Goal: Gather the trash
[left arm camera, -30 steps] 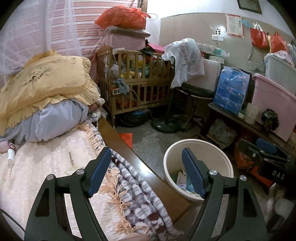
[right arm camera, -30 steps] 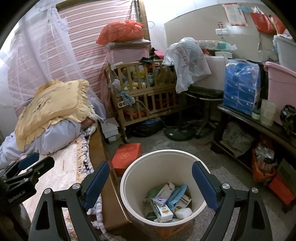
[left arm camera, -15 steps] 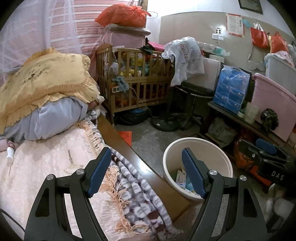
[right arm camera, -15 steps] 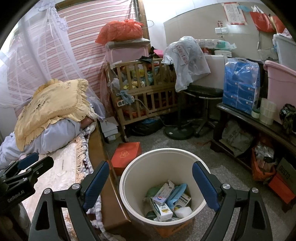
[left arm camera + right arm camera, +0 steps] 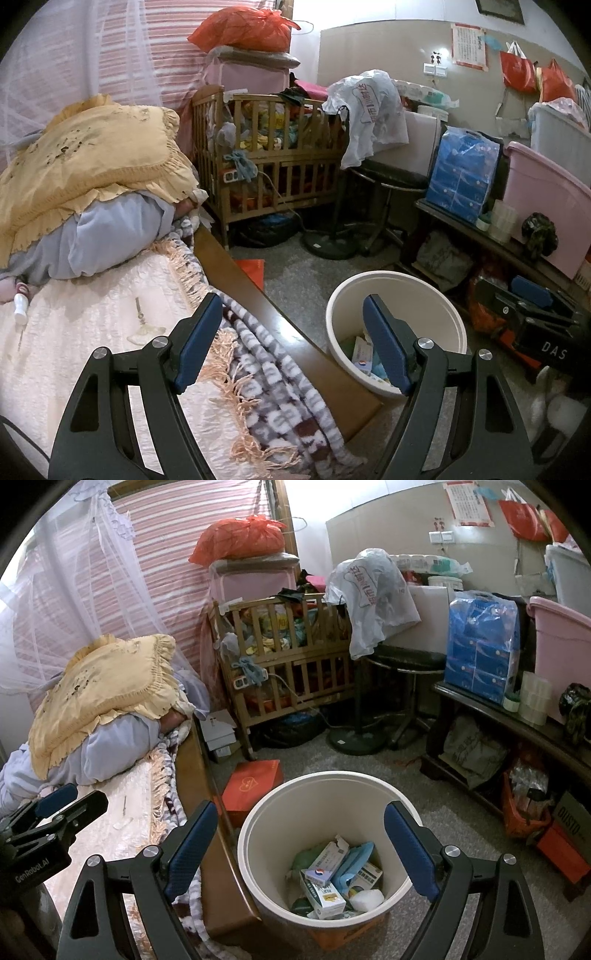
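Bucket (image 5: 258, 834), cream, stood on the floor beside the wooden bed edge (image 5: 258, 314); it served as the bin and already held cartons (image 5: 325, 890), a blue wrapper (image 5: 352, 862) and a white lump (image 5: 367, 899). Right tongs (image 5: 301, 853) hung over its mouth, spread wide, nothing between them. Left tongs (image 5: 291, 341) were poised over the bed corner and fringed blanket (image 5: 266, 373), likewise spread and empty. On the bedspread (image 5: 92, 332) lay a small pale fan-shaped scrap (image 5: 144, 332) and a little white bottle (image 5: 21, 306), apart from each other; a red box (image 5: 253, 786) lay on the floor next to the bucket. Step in hand, by judgement: between pieces, nothing carried. Next move would likely call for choosing a loose piece, perhaps on the bed, lowering one pair of tongs astride it and pinching.
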Motion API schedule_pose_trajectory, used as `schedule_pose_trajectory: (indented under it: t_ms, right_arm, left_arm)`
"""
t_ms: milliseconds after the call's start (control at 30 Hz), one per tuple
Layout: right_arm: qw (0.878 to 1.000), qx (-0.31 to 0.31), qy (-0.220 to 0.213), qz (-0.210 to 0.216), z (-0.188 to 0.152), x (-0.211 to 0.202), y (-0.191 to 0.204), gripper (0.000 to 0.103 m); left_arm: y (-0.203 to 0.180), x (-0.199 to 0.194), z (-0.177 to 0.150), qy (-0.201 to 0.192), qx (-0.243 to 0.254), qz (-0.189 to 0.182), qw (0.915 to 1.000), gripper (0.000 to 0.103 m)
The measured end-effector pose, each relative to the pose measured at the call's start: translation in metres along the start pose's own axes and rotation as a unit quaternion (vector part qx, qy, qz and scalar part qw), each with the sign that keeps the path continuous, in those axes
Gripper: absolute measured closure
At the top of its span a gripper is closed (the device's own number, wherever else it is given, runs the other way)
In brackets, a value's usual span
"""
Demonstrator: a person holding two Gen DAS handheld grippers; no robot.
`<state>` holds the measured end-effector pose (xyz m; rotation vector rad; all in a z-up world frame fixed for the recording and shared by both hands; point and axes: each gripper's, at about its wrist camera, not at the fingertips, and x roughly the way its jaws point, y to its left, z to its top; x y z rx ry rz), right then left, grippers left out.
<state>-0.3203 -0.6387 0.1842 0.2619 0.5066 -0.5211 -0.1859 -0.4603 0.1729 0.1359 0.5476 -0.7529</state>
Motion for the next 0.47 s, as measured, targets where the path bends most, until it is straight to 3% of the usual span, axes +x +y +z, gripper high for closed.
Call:
schedule_pose_trajectory:
  t_ms: [467]
  right_arm:
    - [1.0, -0.009, 0.012, 0.001, -0.015, 0.006, 0.006, 0.013]
  left_arm:
    - [0.006, -0.002, -0.006, -0.006, 0.015, 0.007, 0.9999, 0.025]
